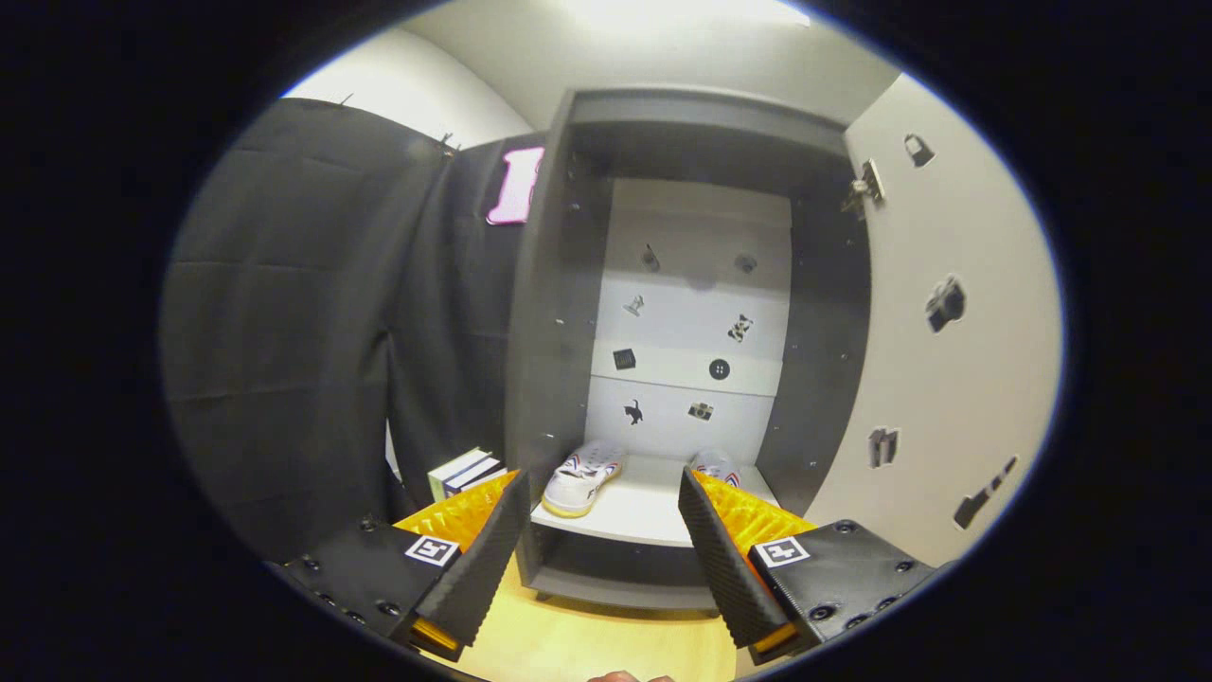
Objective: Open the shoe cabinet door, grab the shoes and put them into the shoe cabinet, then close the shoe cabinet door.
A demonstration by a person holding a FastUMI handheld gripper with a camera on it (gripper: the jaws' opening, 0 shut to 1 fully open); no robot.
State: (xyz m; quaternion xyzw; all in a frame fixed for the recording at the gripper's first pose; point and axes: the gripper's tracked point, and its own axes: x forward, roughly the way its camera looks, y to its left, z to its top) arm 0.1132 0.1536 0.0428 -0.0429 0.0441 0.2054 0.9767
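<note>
The shoe cabinet (554,313) stands straight ahead, dark grey, with its door (947,379) swung fully open to the right. Inside, two white shoes sit on the low white shelf (634,511). The left shoe (582,476) lies angled with its toe toward the near left corner of the shelf, showing a yellowish sole edge and red and blue stripes on its side. The right shoe (715,466) sits farther right on the same shelf and is partly hidden behind the right finger, so only its upper end can be seen. Both shoes are well apart from each other, with bare shelf between them.

The tongs (601,530) are released, the two fingers spread wide and holding nothing, with the shelf's front edge showing in the gap between them. They hang just in front of the cabinet, over the pale wooden floor (578,644).

The cabinet's white back panel (691,322) carries small dark stickers, and more stickers dot the inner face of the open door. A metal hinge (864,189) shows at the door's top corner. To the left of the cabinet, a small stack of books (464,471) stands against the black cloth wall (303,332), just beyond the left finger.
</note>
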